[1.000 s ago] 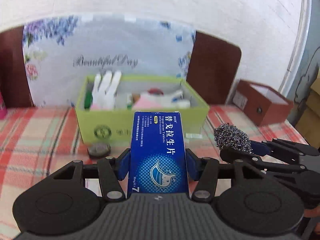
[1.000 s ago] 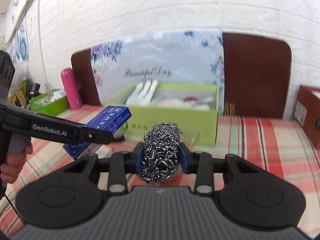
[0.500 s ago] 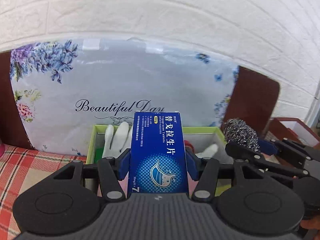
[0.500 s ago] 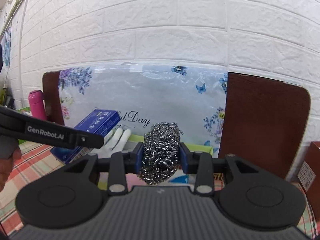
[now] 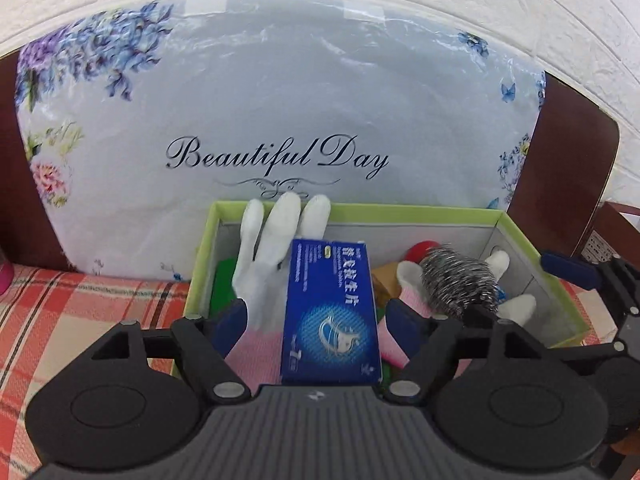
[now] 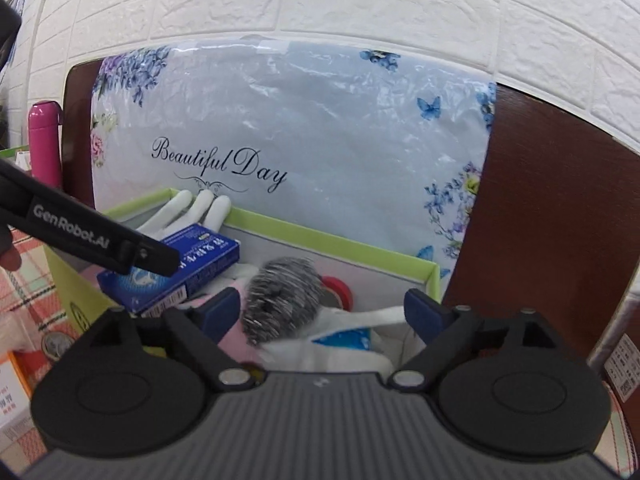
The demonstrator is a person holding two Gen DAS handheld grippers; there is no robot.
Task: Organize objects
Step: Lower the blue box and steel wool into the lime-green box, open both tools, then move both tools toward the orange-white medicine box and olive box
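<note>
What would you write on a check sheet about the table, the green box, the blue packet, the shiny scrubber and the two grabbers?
Surface: table under a red plaid cloth.
Job's things: blue packet and steel scrubber over the open green box, touching no pads.
Clutter: white glove, red item, pink cloth in the box.
Grippers: left gripper and right gripper jaws opening, items released.
Cables: nothing seen.
Surroundings: white brick wall, floral "Beautiful Day" bag, pink bottle.

Both tongs point forward and downward, side by side. The left tongs (image 5: 316, 320) are opening, blue pads clear of anything between them. The right tongs (image 6: 322, 312) are opening too, spread wide, their pads pressing on nothing.
</note>
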